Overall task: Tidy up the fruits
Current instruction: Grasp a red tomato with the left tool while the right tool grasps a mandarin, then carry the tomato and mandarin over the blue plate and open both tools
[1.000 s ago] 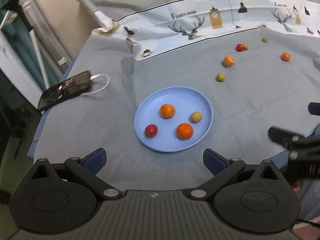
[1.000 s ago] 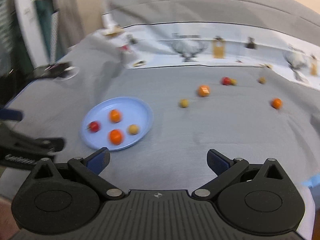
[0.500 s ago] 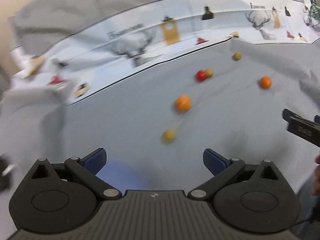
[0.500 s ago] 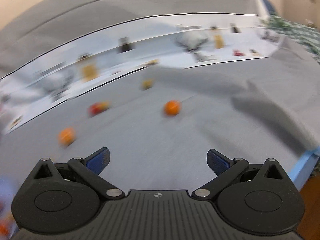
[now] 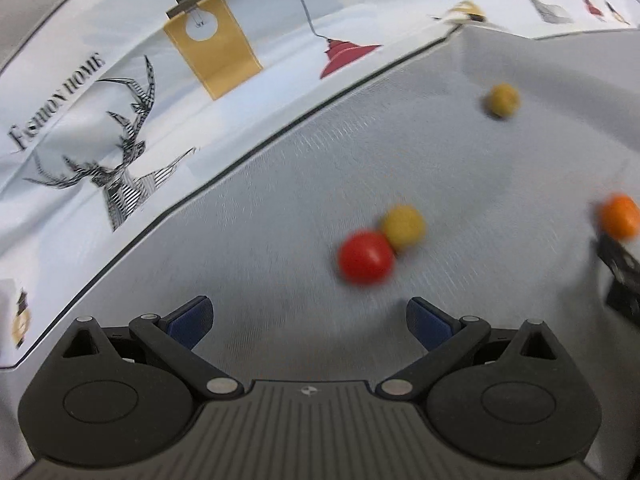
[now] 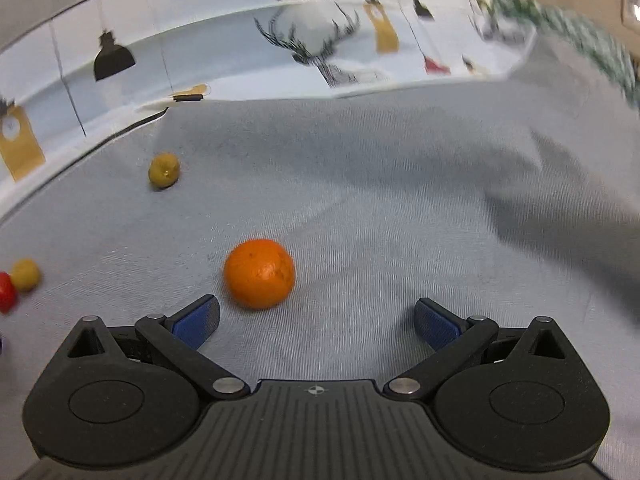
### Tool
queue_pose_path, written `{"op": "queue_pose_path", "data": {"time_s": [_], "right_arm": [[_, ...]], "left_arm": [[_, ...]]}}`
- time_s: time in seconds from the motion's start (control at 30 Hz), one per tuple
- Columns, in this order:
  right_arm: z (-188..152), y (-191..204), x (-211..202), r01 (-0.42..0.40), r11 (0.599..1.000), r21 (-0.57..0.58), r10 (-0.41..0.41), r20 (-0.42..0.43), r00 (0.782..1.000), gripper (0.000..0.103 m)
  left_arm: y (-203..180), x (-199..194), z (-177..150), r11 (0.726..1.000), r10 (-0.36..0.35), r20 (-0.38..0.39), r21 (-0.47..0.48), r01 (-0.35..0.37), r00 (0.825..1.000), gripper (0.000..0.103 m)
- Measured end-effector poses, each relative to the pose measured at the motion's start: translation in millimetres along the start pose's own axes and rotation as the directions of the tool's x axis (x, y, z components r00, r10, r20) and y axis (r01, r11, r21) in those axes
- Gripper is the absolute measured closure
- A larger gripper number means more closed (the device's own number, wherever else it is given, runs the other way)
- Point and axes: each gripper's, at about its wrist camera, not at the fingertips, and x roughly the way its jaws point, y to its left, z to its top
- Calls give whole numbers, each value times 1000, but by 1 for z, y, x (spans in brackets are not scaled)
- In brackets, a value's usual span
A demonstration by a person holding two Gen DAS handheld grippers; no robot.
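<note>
My left gripper (image 5: 308, 316) is open and empty, low over the grey sheet. A red fruit (image 5: 365, 257) touches a yellow fruit (image 5: 403, 226) just ahead of its right finger. Another yellow fruit (image 5: 501, 100) lies farther back right, and an orange (image 5: 620, 216) sits at the right edge beside the tip of the other gripper (image 5: 618, 268). My right gripper (image 6: 316, 318) is open and empty. The orange (image 6: 259, 273) lies just ahead of its left finger. A yellow fruit (image 6: 164, 170) lies farther back left; the yellow (image 6: 25, 275) and red (image 6: 6, 292) pair is at the left edge.
A white printed sheet with deer and lamp drawings (image 5: 120, 120) is folded back along the far side of the grey bed cover (image 6: 380, 200). A green checked cloth (image 6: 592, 48) shows at the far right. The blue plate is out of view.
Both grippers have swung away from the blue plate and moved forward and down toward the loose fruits, which now look much larger. The plate and phone have left both views.
</note>
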Motion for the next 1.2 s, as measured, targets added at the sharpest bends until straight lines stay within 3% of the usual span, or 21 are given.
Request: {"op": "queue_pose_path", "data": {"time_s": [0.1,0.2,0.23,0.27,0.3,0.33,0.43,0.6,0.83,1.0,1.07,1.1,1.2], "right_arm": [[-3,6,8,20,999,-28,-19,50,999,1],[2,12,13,37,999,-30,-35,60,998,1],[1,14,11,44,999,-30,-42,64,997,5],[2,14,9,38,999,-28,-36,69,997,27],[1,16,5,31,999,-31,-29,88,996,45],[1,19,1,24,998,-52,-19,99,995,65],[3,18,-1,-11,999,-46,16,93,996,65],[6,13,-7,-36,999,-11,37,130,991,65],[10,4,-28,-69,997,-17,71,186,980,65],[12,-14,-86,-101,995,-19,102,214,971,65],[11,-26,-139,-181,983,-34,184,234,955,65],[11,-26,-139,-181,983,-34,184,234,955,65],[-1,-37,-203,-294,952,-79,305,232,924,65]], "left_arm": [[6,12,10,998,-60,-2,-22,59,998,0],[7,12,12,997,-73,29,-27,74,997,2],[5,8,12,997,-68,53,-22,69,996,18],[2,6,12,997,-72,69,-7,73,995,35],[0,3,13,995,-98,67,12,97,993,73],[-4,-1,12,995,-104,58,17,103,993,72],[-10,-13,8,995,-93,103,35,90,990,73],[-3,-37,1,996,-85,105,3,85,991,73],[31,-130,-53,989,-75,107,-116,87,991,73],[53,-204,-113,978,-50,104,-198,70,993,72],[60,-233,-139,972,-34,93,-229,54,995,72],[64,-247,-153,967,-30,87,-248,50,996,72],[73,-286,-195,955,-21,83,-292,45,996,72]]}}
